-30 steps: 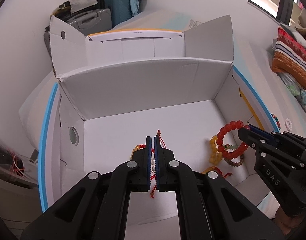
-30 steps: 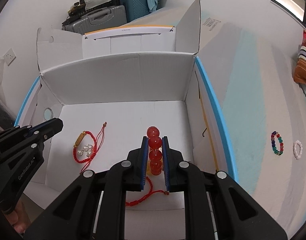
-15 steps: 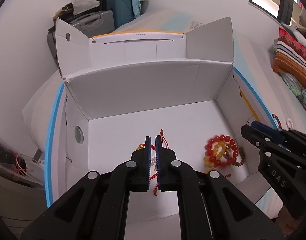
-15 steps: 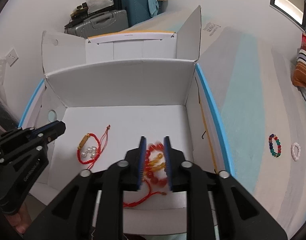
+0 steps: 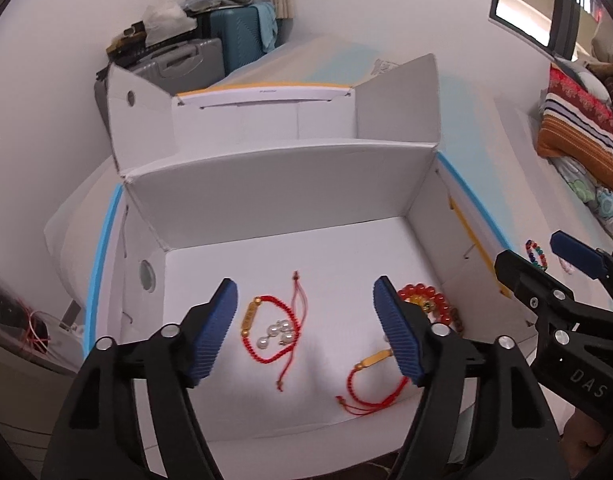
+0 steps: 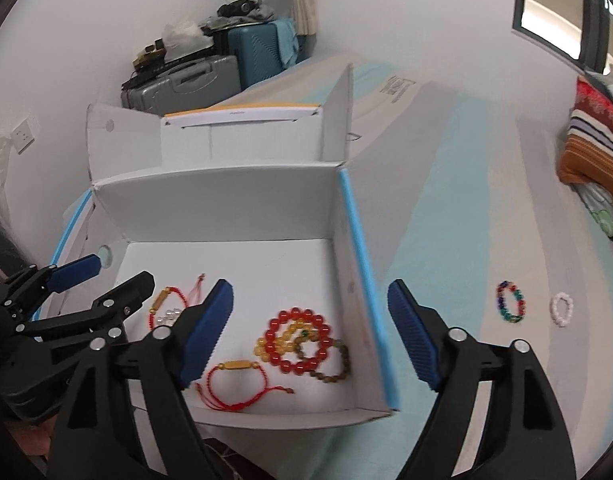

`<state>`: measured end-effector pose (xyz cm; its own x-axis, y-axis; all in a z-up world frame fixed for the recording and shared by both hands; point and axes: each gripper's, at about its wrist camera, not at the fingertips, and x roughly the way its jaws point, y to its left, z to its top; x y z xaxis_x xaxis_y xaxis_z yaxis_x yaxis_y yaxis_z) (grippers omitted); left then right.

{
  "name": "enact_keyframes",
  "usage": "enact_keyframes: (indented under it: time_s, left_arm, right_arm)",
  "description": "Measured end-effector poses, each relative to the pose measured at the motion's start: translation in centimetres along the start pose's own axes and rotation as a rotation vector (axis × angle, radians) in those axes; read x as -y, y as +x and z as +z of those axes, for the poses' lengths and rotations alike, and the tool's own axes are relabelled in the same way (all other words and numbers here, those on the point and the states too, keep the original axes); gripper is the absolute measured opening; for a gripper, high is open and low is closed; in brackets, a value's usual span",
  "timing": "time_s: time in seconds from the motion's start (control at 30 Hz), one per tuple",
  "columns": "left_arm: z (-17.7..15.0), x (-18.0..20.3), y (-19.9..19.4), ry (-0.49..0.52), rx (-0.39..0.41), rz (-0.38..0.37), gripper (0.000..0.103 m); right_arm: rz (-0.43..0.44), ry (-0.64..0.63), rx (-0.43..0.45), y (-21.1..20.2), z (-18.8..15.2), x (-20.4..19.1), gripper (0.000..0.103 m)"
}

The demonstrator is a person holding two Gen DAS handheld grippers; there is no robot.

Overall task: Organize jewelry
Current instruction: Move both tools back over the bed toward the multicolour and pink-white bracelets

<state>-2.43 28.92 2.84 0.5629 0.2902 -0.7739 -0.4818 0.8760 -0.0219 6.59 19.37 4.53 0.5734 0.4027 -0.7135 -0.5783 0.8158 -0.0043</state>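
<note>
Two tongs: left tongs (image 5: 304,328) and right tongs (image 6: 310,330) both released, jaws just spread wide, nothing pressed between the pads, each hovering above the box floor.
Box: white cardboard box (image 6: 226,200) with flaps up and blue edge trim, resting on the bed (image 6: 446,208).
Left half of box floor: red cord bracelet (image 5: 272,330) with a gold tube, lying around a cluster of small pearls (image 5: 276,334).
Front of box floor: second red cord bracelet (image 6: 236,384) with a gold tube, near the front edge.
Right half of box floor: red bead bracelet (image 6: 296,338), a yellow and a brown bead loop overlapping it, near the right wall.
Bed, right of box: multicoloured bead bracelet (image 6: 510,302) and white bead bracelet (image 6: 561,309), just beside each other.
</note>
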Motion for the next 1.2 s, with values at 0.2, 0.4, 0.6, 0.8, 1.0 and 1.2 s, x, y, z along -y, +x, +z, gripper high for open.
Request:
enact_keyframes:
  time_s: [0.2,0.4,0.6,0.8,1.0,1.2]
  left_arm:
    - [0.3,2.8,-0.6,0.019,0.046,0.008,0.097]
    - [0.6,7.0,-0.5,0.058,0.046,-0.041,0.097]
    - [0.7,13.6,0.3,0.134,0.038,-0.091,0.097]
    - [0.7,20.5,1.7,0.210,0.027,-0.149,0.097]
    - [0.5,26.1,3.5,0.261,0.010,-0.194,0.097]
    - [0.4,30.3,6.9,0.292,-0.032,-0.195,0.097]
  right_arm:
    - [-0.050,0.058,0.031,-1.4,-0.4,3.8,0.087]
    - [-0.099,0.117,0.059,-2.9,-1.1,8.8,0.093]
    - [-0.163,0.178,0.071,-4.1,-2.0,15.0,0.094]
    - [-0.230,0.245,0.068,-4.5,-3.5,21.6,0.095]
    - [-0.286,0.310,0.038,-4.1,-5.1,27.7,0.095]
    - [-0.319,0.366,-0.027,-1.6,-6.2,32.4,0.095]
